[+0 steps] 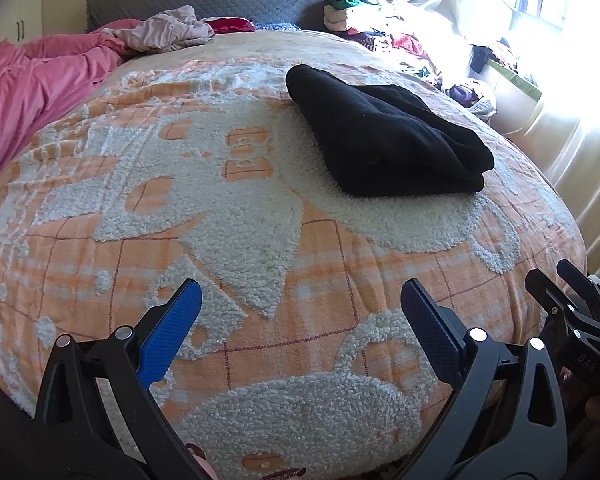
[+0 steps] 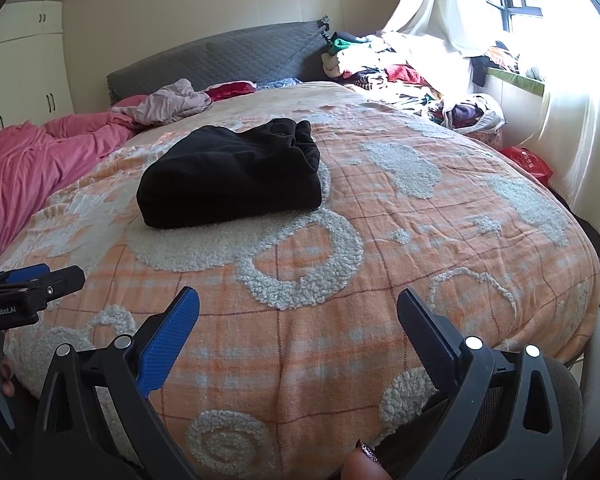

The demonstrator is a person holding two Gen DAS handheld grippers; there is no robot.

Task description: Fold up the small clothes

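Black garment: a folded black garment [image 1: 384, 136] lies on the bed, layers stacked, at about 1 o'clock in the left wrist view and about 11 o'clock in the right wrist view [image 2: 232, 172].
Left hand-held gripper: the left hand-held gripper [image 1: 300, 304] is released, its blue fingers spread wide with nothing between them, hovering over the near edge of the bed at 6 o'clock, well apart from the garment; its side shows at 9 o'clock in the right wrist view [image 2: 32, 284].
Right hand-held gripper: the right hand-held gripper [image 2: 298, 312] is likewise released and empty, low at 6 o'clock over the near bed edge, well apart from the garment; part of it appears at 4 o'clock in the left wrist view [image 1: 572, 300].
Bedspread: an orange checked bedspread [image 1: 260, 208] with fluffy white patches covers the bed.
Pink blanket: a crumpled pink blanket [image 1: 32, 88] lies at 10 o'clock.
Clothes pile: a mixed clothes pile [image 2: 400, 72] sits at 1 o'clock beside the window curtain [image 2: 432, 8].
Headboard: a grey quilted headboard [image 2: 220, 56] stands at 12 o'clock.
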